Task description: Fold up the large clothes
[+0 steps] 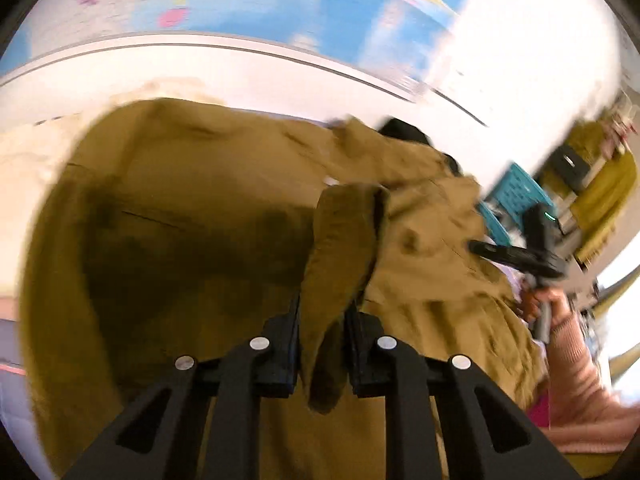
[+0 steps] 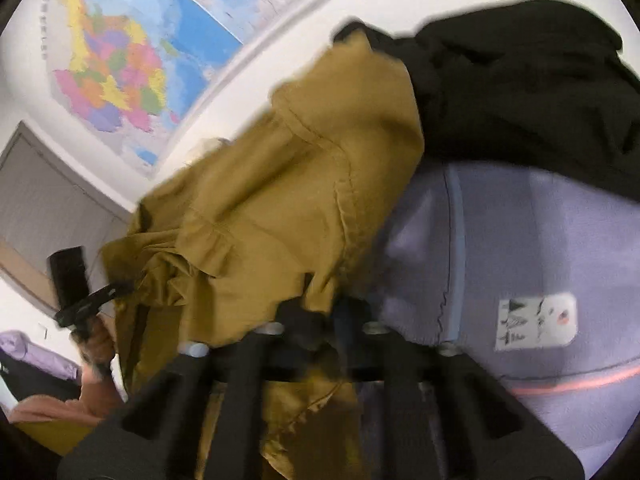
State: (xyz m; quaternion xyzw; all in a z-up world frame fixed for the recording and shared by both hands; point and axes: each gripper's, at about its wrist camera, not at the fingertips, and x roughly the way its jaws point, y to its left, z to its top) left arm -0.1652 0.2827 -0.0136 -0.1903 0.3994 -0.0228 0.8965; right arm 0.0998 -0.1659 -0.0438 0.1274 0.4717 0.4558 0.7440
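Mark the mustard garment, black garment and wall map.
mustard garment (image 1: pixel 180 208): left wrist view, flat back panel.
black garment (image 2: pixel 520 92): right wrist view, middle of the heap.
wall map (image 2: pixel 120 72): right wrist view, coloured land area.

A coloured wall map (image 2: pixel 132 60) hung on the white wall (image 2: pixel 256 64); a grey door (image 2: pixel 44 204) stood left.

mustard garment (image 1: pixel 192 208): 1 | black garment (image 2: pixel 520 92): 1 | wall map (image 2: pixel 132 52): 1 | teal basket (image 1: pixel 516 192): 1

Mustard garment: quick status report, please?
Left gripper and right gripper both shut on mustard garment. Garment lifted, bunched. Black garment lies close behind.
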